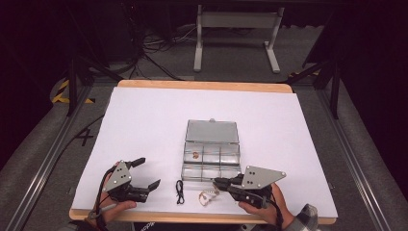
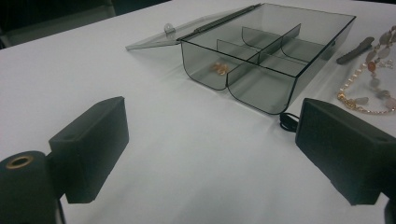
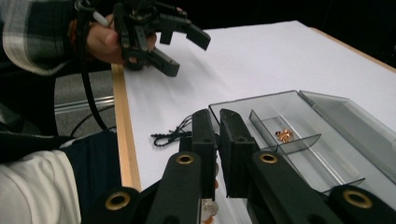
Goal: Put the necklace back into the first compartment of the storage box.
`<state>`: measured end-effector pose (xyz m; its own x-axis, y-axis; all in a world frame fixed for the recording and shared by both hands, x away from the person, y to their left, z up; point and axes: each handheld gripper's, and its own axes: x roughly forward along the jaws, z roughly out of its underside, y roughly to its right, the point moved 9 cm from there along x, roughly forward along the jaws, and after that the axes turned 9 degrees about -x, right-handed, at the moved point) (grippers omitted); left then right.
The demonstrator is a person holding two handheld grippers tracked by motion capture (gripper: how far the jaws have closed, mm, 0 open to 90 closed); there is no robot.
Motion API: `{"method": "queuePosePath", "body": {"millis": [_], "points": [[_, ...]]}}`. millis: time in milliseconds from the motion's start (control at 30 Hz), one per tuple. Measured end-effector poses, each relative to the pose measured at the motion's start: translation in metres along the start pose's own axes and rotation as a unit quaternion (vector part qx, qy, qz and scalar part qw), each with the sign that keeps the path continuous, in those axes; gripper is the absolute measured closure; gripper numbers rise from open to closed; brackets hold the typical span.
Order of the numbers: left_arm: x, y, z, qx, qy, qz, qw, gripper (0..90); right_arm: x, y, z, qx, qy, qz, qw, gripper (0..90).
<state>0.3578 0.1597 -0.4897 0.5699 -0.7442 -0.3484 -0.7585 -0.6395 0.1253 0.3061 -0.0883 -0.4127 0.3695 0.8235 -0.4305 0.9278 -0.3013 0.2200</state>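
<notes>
Necklace pinched in right gripper, close to near edge of white table.
Jaws of right gripper narrow, nearly together, with beads showing low between them in right gripper view; necklace trailing onto sheet just in front of clear compartment box. Box lid laid open, flat behind it; small orange item in one rear compartment. Black cord lying just left of necklace. Left gripper held apart, jaws wide, nothing between. No brand, label or writing legible anywhere.
</notes>
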Motion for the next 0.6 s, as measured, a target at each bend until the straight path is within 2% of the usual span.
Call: {"method": "queuePosePath", "body": {"millis": [400, 600], "points": [[0.0, -0.001, -0.001, -0.003, 0.005, 0.001, 1.0, 10.5, -0.018, 0.009, -0.034, -0.003, 0.043, 0.014, 0.999, 85.8], [0.0, -0.001, -0.001, -0.004, 0.004, 0.0, 1.0, 10.1, -0.029, 0.017, -0.057, -0.015, 0.059, 0.028, 0.9977, 85.9]]}}
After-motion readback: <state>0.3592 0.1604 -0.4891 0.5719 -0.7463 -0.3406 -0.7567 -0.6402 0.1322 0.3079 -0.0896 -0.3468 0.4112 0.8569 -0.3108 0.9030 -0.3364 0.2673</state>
